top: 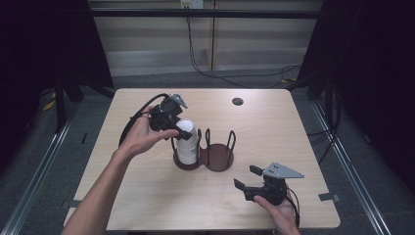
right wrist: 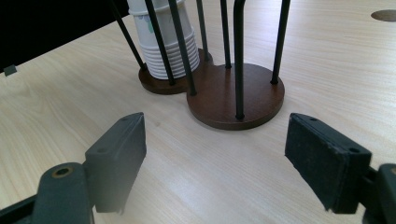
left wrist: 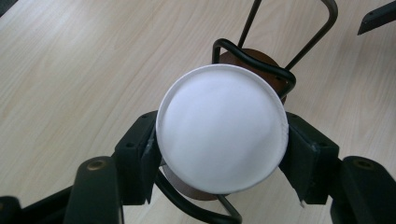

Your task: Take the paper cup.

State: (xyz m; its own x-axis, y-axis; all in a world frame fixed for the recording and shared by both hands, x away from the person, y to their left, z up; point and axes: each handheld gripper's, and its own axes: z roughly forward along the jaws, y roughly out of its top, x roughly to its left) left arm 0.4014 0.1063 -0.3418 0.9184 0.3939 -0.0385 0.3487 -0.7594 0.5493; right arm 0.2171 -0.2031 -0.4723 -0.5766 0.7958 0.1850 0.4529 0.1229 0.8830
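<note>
A stack of upside-down white paper cups [top: 187, 147] stands in the left bay of a two-bay holder [top: 221, 157] with brown round bases and black wire loops. My left gripper [top: 182, 128] comes at the stack's top from the left, and its pads press both sides of the top white cup [left wrist: 222, 126]. In the left gripper view the left gripper [left wrist: 222, 145] clamps that cup's flat bottom end over the wire loops. My right gripper [top: 248, 177] rests open near the table's front right, and in the right gripper view the right gripper [right wrist: 215, 154] faces the holder's empty bay [right wrist: 243, 100] and the cup stack [right wrist: 163, 46].
The light wooden table [top: 147, 196] has a dark round hole [top: 238, 101] at its back right. Black cables [top: 230, 78] lie on the floor behind the table, and metal rails [top: 44, 156] run along both sides.
</note>
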